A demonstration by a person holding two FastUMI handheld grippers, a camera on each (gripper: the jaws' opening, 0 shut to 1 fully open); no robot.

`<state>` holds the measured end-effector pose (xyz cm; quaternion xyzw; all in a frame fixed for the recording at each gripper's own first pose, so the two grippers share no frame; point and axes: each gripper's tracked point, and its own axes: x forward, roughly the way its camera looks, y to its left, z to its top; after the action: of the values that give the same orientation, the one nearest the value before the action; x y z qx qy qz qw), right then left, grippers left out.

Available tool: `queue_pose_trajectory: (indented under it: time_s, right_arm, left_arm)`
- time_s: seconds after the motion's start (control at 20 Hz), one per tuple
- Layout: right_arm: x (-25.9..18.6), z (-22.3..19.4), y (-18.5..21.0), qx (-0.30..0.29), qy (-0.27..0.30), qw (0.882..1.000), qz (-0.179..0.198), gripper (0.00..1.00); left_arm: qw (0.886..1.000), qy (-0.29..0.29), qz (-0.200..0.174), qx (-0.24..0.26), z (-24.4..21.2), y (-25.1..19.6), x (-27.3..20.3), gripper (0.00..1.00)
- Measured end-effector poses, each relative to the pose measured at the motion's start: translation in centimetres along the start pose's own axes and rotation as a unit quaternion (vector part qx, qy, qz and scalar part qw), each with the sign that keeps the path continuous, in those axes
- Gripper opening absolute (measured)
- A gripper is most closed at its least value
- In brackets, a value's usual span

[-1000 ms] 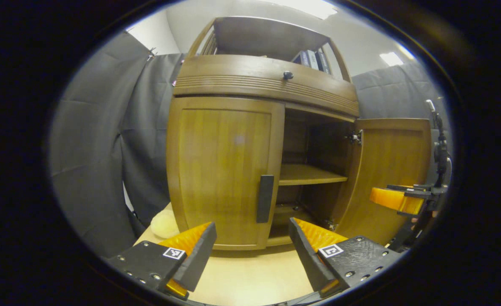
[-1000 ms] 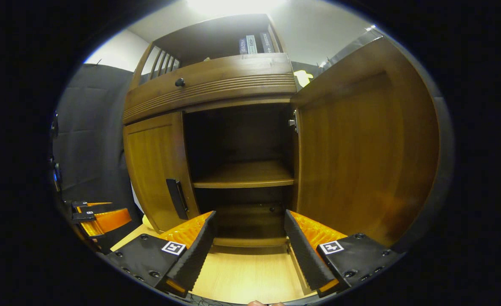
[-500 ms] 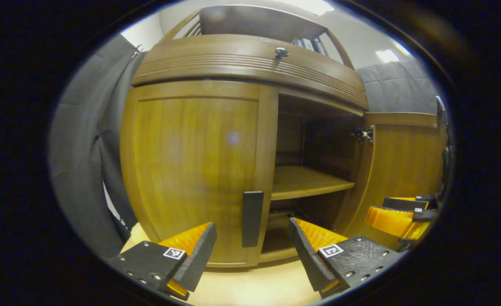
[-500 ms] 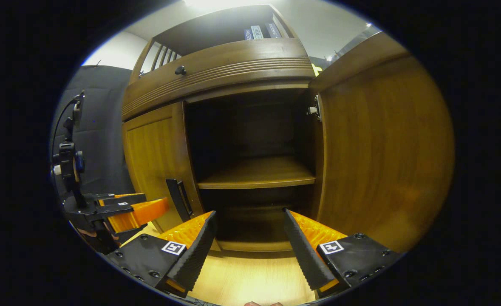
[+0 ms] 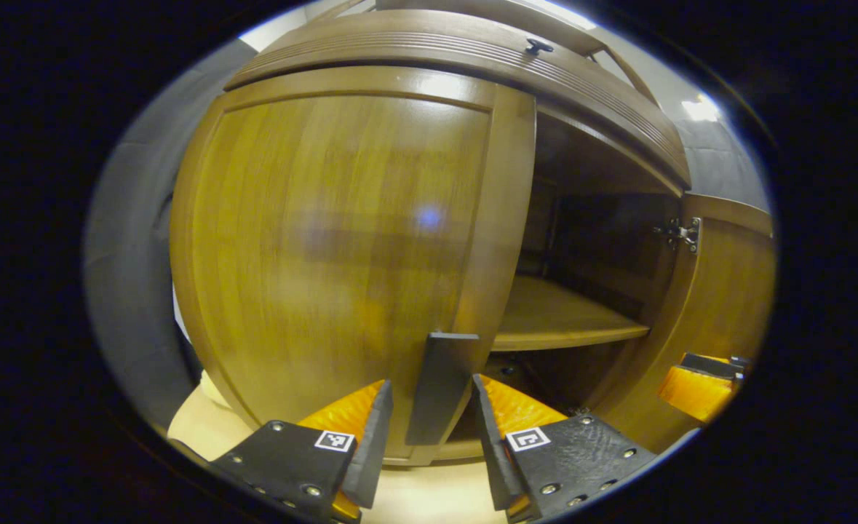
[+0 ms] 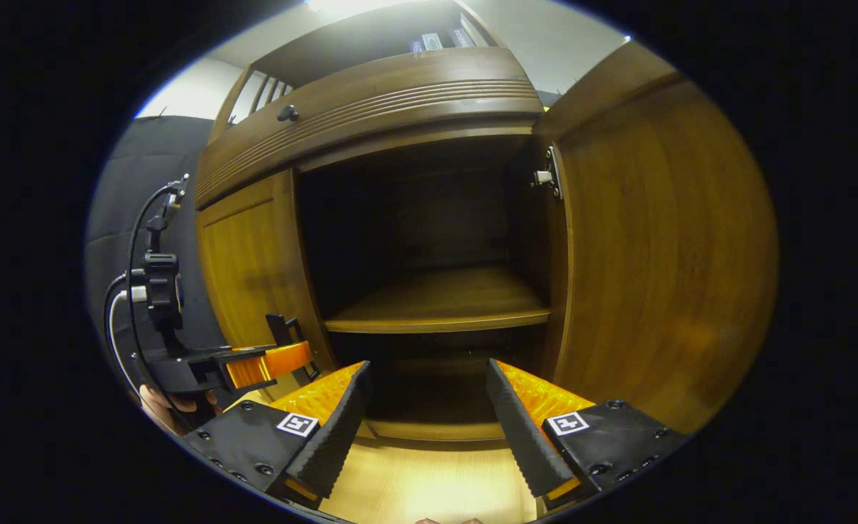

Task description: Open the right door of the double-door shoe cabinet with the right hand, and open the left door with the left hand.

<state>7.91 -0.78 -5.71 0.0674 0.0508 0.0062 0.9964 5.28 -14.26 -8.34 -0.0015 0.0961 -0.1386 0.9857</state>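
Observation:
The shoe cabinet's left door (image 5: 327,240) is closed. Its dark vertical handle (image 5: 439,386) stands between the fingers of my left gripper (image 5: 432,411), which is open with narrow gaps on both sides. The right door (image 6: 661,255) is swung wide open, and the inner shelf (image 6: 436,302) is bare. My right gripper (image 6: 425,407) is open in front of the cabinet's opening and holds nothing. In the right gripper view, the left gripper (image 6: 261,364) is at the left door's handle (image 6: 283,331). In the left gripper view, the right gripper (image 5: 698,371) is beside the open right door (image 5: 727,291).
A drawer with a small dark knob (image 6: 287,113) runs across the cabinet above the doors, and books (image 6: 443,40) stand on the top shelf. The cabinet sits on a light wooden surface (image 6: 429,480). A hand (image 6: 174,404) holds the left gripper. Black cloth hangs at the left.
My left gripper has moved in to the left door's handle and its fingers have narrowed around it. The right gripper has shifted only slightly and stays open.

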Motion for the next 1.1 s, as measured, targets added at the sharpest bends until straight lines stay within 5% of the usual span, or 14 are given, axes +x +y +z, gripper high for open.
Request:
queue_pose_trajectory:
  time_s: [0.2,0.4,0.65,0.8,1.1]
  right_arm:
    - [0.1,-0.2,0.4,-0.007,-0.001,1.000,0.008,0.93]
    - [0.2,0.2,0.6,-0.017,0.004,0.999,0.031,0.93]
    - [0.3,0.0,0.7,-0.019,0.020,0.998,0.047,0.93]
    - [0.3,-0.1,0.7,-0.019,0.022,0.998,0.053,0.93]
    - [0.4,-0.2,0.9,-0.015,0.027,0.998,0.052,0.92]
  left_arm:
    - [1.000,-0.004,0.008,0.030,0.2,-0.2,1.0,0.63]
    - [0.996,-0.005,0.050,0.077,0.1,-0.4,1.2,0.28]
    - [0.997,-0.017,0.042,0.062,0.1,-0.6,1.4,0.19]
    - [0.998,-0.010,0.033,0.049,0.0,-0.5,1.2,0.05]
    - [0.998,-0.009,0.025,0.056,-0.2,-0.4,-0.3,0.05]
